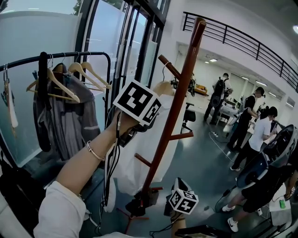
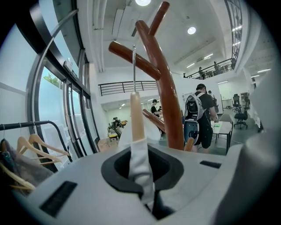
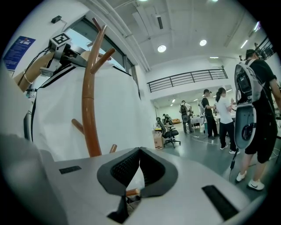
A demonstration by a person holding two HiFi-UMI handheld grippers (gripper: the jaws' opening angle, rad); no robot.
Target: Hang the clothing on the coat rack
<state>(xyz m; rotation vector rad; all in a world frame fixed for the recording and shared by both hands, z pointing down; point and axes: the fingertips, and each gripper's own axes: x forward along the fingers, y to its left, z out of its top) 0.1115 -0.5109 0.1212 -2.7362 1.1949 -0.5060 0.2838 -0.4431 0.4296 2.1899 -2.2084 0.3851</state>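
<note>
A rail (image 1: 95,53) at far left carries hangers (image 1: 56,81) and grey clothes (image 1: 70,118). The left gripper (image 2: 141,176) has its jaws clamped on a wooden hanger (image 2: 137,116) draped in the white garment (image 1: 126,171). Just ahead of those jaws, its hook (image 2: 134,66) crosses a peg of the rack (image 1: 171,111). The right gripper (image 3: 139,169), lower, has its jaws together with nothing between them, the rack ahead-left.

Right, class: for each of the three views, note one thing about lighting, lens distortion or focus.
Head view: the lens bows the balcony railing and window frames; daylight at the left is washed out. Left gripper view: black corners ring the picture, a ceiling light blows out white. Right gripper view: the coat rack bows, and the left edge is a soft grey blur.
</note>
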